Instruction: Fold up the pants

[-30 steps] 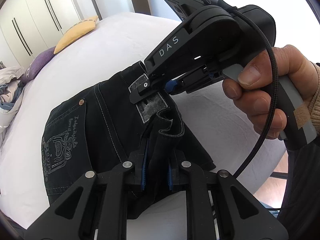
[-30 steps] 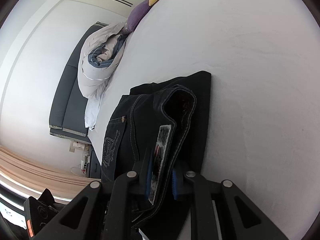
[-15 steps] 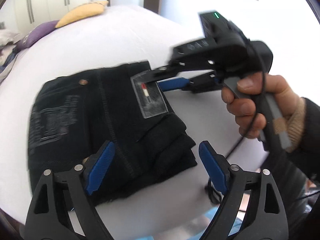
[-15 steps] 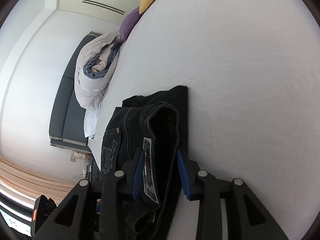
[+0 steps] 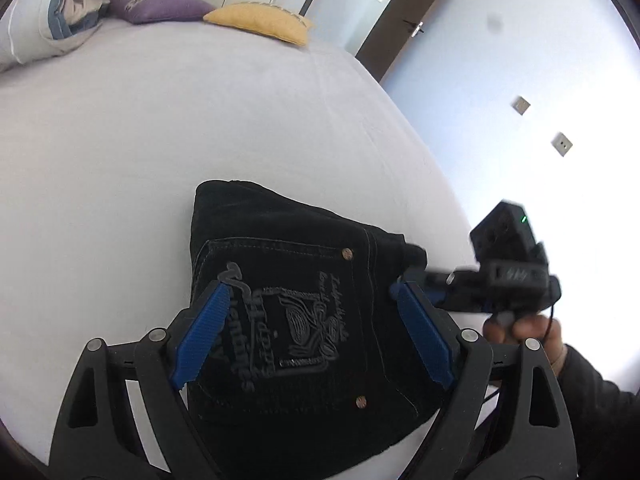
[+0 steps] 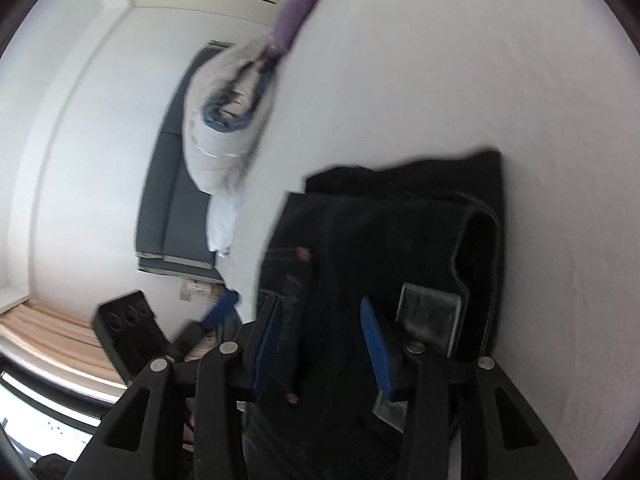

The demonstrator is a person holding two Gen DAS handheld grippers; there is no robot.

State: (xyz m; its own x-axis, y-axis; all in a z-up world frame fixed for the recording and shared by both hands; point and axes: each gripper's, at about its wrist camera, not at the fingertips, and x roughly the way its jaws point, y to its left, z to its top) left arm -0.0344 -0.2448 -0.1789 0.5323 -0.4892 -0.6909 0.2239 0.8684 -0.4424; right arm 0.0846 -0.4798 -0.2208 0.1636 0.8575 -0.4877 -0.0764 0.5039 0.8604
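Bed point(image 5: 240, 112): we are working on a wide pale sheet, with a rolled duvet point(image 5: 48, 12), a purple cushion point(image 5: 160, 6) and a yellow cushion point(image 5: 260, 24) lying at its far end.
Pants point(image 5: 304, 304): we are seeing black jeans folded into a compact block near the bed's near edge, back pocket with pale print facing up.
Left gripper point(image 5: 316, 332): we are holding it above the block with its jaws spread wide, nothing between the blue pads pressing on the cloth.
Right gripper point(image 6: 320, 344): we are straddling the waistband side near the grey label point(image 6: 430, 316); its jaws have just been closing, denim is bunching between them, though the blur is keeping us from telling whether the pads are pinching.
Risk: we are judging that a pull from the right gripper is likely to drag the top layer and undo the fold, since nothing is pinning the stack.
Edge: we are also fearing the block sliding off the mattress.
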